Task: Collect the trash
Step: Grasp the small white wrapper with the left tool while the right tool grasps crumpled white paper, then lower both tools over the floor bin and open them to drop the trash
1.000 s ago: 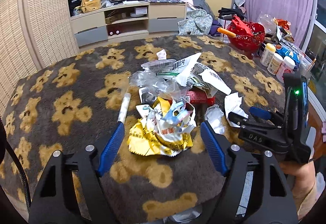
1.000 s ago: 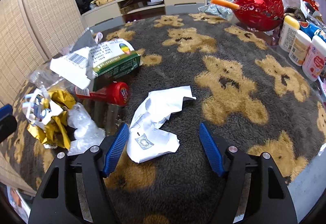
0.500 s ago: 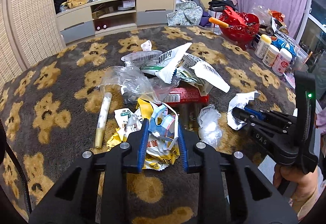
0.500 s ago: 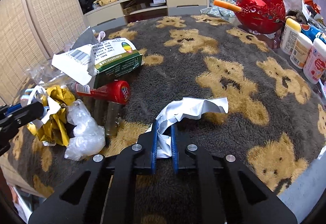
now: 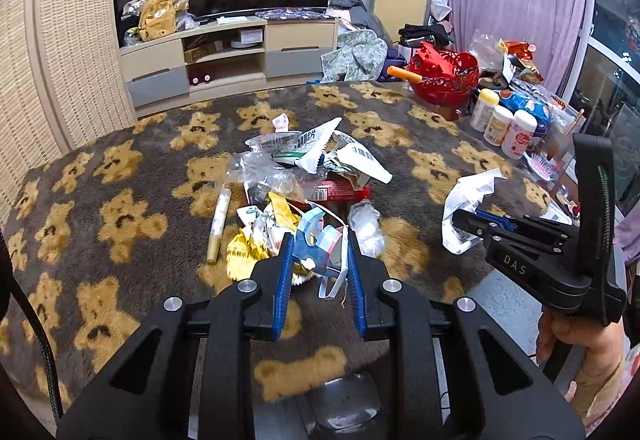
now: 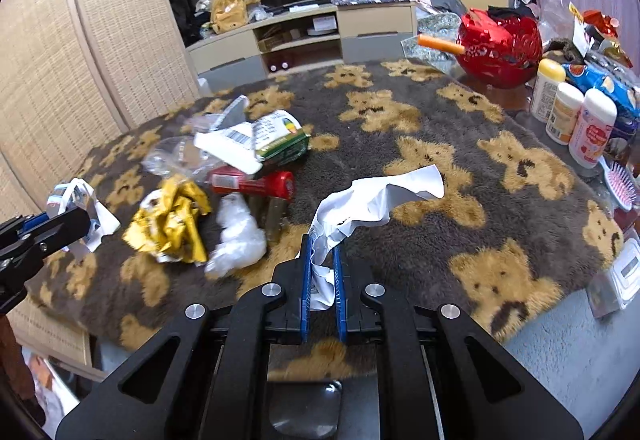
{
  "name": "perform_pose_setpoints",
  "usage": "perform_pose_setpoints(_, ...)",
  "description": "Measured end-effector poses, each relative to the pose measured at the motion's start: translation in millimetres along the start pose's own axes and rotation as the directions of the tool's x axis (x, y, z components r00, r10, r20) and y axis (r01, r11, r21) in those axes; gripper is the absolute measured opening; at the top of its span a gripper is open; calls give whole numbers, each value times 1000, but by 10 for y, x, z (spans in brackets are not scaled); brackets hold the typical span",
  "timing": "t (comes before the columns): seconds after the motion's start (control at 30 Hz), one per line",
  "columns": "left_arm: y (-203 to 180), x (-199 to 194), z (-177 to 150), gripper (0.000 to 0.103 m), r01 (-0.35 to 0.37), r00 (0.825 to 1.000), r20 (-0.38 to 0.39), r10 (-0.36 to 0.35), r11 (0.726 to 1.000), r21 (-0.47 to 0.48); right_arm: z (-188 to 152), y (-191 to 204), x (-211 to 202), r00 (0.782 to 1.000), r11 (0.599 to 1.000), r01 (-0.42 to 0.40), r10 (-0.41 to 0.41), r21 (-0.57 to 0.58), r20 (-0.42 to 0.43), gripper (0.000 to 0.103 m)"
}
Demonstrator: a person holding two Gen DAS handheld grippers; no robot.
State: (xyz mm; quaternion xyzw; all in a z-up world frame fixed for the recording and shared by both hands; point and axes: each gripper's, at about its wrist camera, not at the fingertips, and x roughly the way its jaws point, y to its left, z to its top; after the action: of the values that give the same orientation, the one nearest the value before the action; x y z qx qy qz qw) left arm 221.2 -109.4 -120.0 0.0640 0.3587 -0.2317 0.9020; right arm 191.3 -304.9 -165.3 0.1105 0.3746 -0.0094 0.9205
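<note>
Bear-print blanket [image 5: 120, 215] fills frame centre, covering table. Trash pile [image 5: 312, 167] mid-frame: clear plastic, barcode wrappers, red tube [image 6: 256, 183], yellow foil wrapper [image 6: 172, 224]. Left gripper [image 5: 318, 260], lower centre, jaws just closed, clamped on blue-white crumpled wrapper [image 5: 320, 240], above blanket. Right gripper [image 6: 322, 272], jaws just closed, narrow, pinching crumpled white paper [image 6: 376, 199], which hangs clear of blanket.

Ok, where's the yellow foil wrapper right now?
The yellow foil wrapper lies on the bear-print table cover, left of centre in the right wrist view, between the left gripper and the white plastic wad, just below the red tube.
</note>
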Motion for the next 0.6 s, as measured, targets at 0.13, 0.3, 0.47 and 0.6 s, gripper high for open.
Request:
perform_pose_setpoints(0.13,-1,-284,-160,24,6,1000,2,-6,999,-43,-105,88,-339,1000,1000,-9,10,-23,17,12)
perform_pose_setpoints(0.3,-29,-512,-476,24,-4,1000,-12,3,997,-82,-364,163,-648,999,998,-48,48,-50,6,12)
perform_pose_setpoints(0.47,-82,-544,-883,24,-2,998,-64,-6,994,-114,-656,250,-733,997,993,-75,72,-86,-41,12)
perform_pose_setpoints(0.6,-102,-400,-1239,24,5,990,-136,-23,992,-129,-930,313,-626,987,987,-123,112,-102,-112,12)
